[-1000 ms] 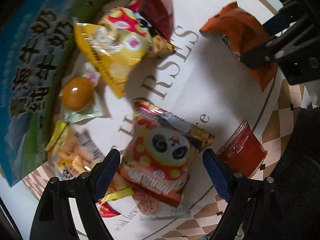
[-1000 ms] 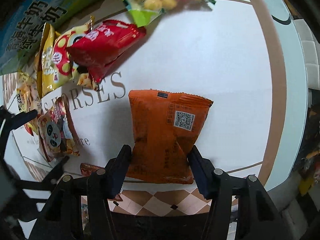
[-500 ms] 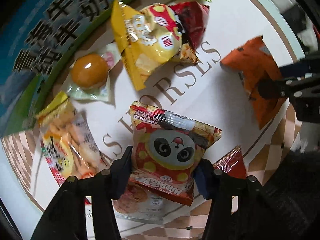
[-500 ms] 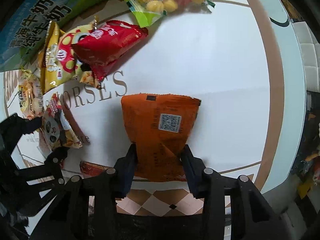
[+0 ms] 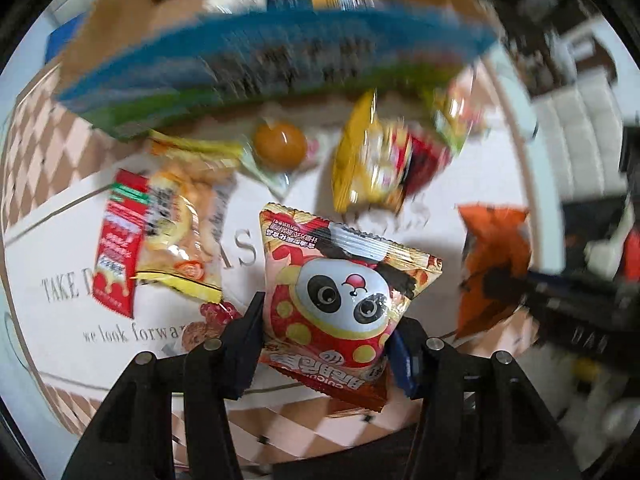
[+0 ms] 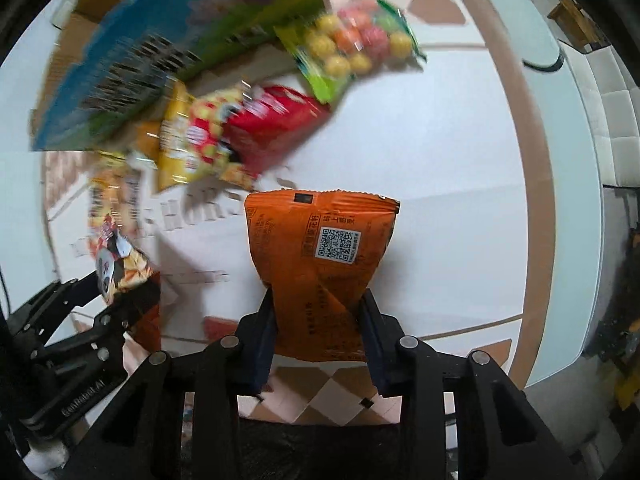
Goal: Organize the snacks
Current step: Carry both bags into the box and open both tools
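Note:
A red and yellow panda snack packet (image 5: 344,296) hangs above the table, pinched at its lower half by my left gripper (image 5: 326,332), which is shut on it and points straight down. In the right wrist view an orange packet (image 6: 320,248) with a QR code is creased between the pads of my right gripper (image 6: 318,308), whose jaws are still closing on it. This packet is also lifted off the white tabletop (image 6: 440,160). Each gripper shows in the other's view: the left gripper (image 6: 112,296) with the panda packet (image 6: 116,268), and the orange packet (image 5: 492,248) at the right.
A blue and green carton (image 5: 280,52) stands at the table's far side. Before it lie a yellow packet (image 5: 368,160), a red packet (image 6: 272,128), a green bag of coloured balls (image 6: 356,48), a wrapped brown egg (image 5: 280,144) and biscuit packets (image 5: 176,232). The table's curved edge runs at right.
Both grippers closed from open onto their packets and rose off the table with them. The left one also rolled, so the carton swung across the top of its view.

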Demonstrator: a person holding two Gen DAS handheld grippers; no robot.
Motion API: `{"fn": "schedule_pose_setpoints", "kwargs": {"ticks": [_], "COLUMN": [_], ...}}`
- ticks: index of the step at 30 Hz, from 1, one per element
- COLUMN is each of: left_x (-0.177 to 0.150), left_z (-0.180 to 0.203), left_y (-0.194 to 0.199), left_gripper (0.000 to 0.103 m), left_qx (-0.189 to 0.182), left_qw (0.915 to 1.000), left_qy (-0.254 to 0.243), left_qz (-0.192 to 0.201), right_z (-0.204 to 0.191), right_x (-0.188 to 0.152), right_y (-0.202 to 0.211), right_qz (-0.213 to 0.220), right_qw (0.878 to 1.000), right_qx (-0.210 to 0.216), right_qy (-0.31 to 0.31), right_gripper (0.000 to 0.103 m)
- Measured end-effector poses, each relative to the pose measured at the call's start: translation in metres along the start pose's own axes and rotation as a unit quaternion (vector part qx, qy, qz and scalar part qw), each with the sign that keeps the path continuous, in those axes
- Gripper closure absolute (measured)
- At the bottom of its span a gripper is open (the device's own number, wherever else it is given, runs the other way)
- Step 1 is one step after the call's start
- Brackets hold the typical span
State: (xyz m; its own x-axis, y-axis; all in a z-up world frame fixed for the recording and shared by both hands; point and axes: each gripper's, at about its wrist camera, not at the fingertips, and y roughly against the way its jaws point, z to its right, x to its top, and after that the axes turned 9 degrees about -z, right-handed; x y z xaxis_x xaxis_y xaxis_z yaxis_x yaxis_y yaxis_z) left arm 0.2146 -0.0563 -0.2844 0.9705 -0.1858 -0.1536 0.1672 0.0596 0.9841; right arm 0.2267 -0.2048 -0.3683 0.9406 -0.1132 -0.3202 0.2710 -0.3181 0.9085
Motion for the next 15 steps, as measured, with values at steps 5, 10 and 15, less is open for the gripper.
{"fn": "schedule_pose_setpoints", "kwargs": {"ticks": [5, 10, 15], "left_x": [0.005, 0.047, 0.098], "left_z": [-0.014, -0.006, -0.009], "left_y": [0.084, 0.131, 0.143], "left_gripper": [0.052, 0.052, 0.051], "left_qx": [-0.048, -0.059, -0.039], "left_qw": [0.9958, 0.9896, 0.9874], "left_qy": [0.043, 0.064, 0.083], "left_qz": [0.066, 0.115, 0.129], "right_z": [-0.017, -0.049, -0.072], "right_x": [-0.001, 0.018, 0.065], "right_y": [0.068, 0.135, 0.175], "right_qz": [0.052, 0.109, 0.151], "right_qw": [0.998, 0.991, 0.986], "right_qx": [0.038, 0.059, 0.038], "right_qy": [0.023, 0.050, 0.060], "right_gripper": [0.062, 0.062, 0.062]}}
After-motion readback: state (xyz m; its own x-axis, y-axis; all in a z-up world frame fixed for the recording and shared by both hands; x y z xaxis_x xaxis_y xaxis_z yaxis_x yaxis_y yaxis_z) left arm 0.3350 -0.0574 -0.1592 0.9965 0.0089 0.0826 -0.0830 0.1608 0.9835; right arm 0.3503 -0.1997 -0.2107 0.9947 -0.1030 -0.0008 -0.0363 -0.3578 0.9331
